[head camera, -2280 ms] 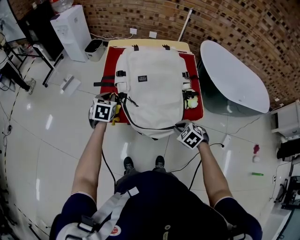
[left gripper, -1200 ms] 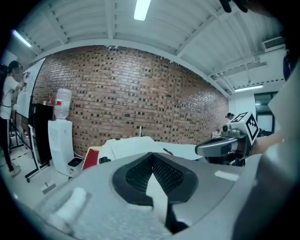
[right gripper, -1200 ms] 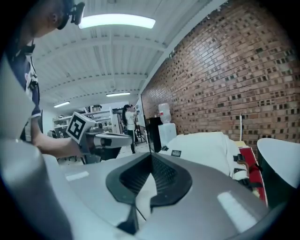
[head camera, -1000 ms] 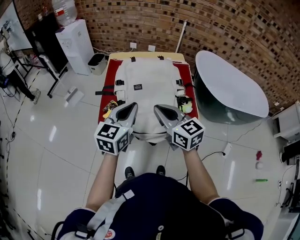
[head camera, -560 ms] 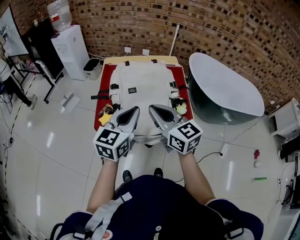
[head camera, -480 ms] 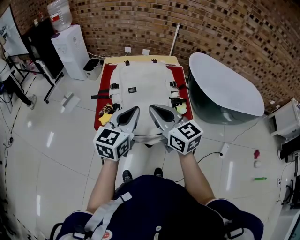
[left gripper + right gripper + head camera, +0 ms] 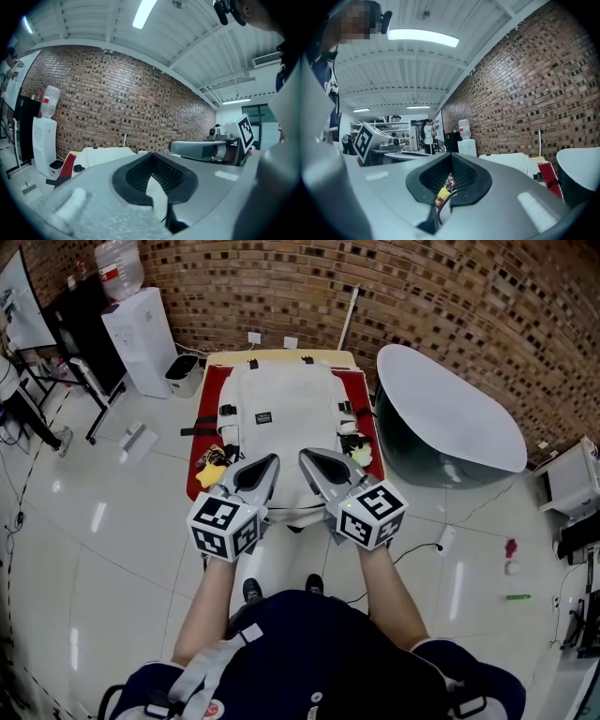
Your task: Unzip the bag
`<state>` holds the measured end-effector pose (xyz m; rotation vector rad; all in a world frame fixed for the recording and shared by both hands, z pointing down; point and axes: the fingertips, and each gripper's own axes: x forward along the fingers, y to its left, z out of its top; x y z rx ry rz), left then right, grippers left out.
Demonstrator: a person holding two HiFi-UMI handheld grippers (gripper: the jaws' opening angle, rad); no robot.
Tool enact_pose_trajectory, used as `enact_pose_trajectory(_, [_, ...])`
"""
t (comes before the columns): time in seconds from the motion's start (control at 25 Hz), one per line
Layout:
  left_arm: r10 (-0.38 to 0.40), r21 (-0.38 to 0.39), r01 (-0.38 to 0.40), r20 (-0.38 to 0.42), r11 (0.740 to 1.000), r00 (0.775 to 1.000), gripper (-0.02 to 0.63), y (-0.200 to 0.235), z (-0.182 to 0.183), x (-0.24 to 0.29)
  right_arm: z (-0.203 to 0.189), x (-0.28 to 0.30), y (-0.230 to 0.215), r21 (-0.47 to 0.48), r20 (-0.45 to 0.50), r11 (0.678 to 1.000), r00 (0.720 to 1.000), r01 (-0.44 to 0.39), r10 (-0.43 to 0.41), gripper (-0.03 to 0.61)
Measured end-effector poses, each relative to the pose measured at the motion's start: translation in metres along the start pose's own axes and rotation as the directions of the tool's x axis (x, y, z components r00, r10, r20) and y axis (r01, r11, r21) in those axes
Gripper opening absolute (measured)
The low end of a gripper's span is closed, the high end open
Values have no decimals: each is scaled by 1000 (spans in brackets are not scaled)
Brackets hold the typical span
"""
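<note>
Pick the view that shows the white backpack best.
Head view. It looks down on the white backpack, lying flat on the red mat, almost whole; the left gripper and right gripper, both shut, cover its near end. Both gripper views look level, so each shows only a low white edge of it.

The person wears a dark navy short-sleeved top (image 7: 328,652) with a grey strap (image 7: 217,660) over the left shoulder, and black shoes (image 7: 250,590). The left hand-held gripper (image 7: 270,461) and right hand-held gripper (image 7: 306,456) are smooth grey shells with black ribbed pads (image 7: 161,173). Each carries a white cube (image 7: 227,526) printed with black square markers.
</note>
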<state>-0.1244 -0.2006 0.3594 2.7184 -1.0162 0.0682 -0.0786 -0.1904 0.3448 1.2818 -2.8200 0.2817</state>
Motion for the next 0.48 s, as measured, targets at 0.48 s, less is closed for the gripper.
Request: enact_pose_trajectory(0.48, [-31,6,31,-11,1000,999,2,-3,-3,3,5,1,-2,-5,12,1000,1000,8,-8,3])
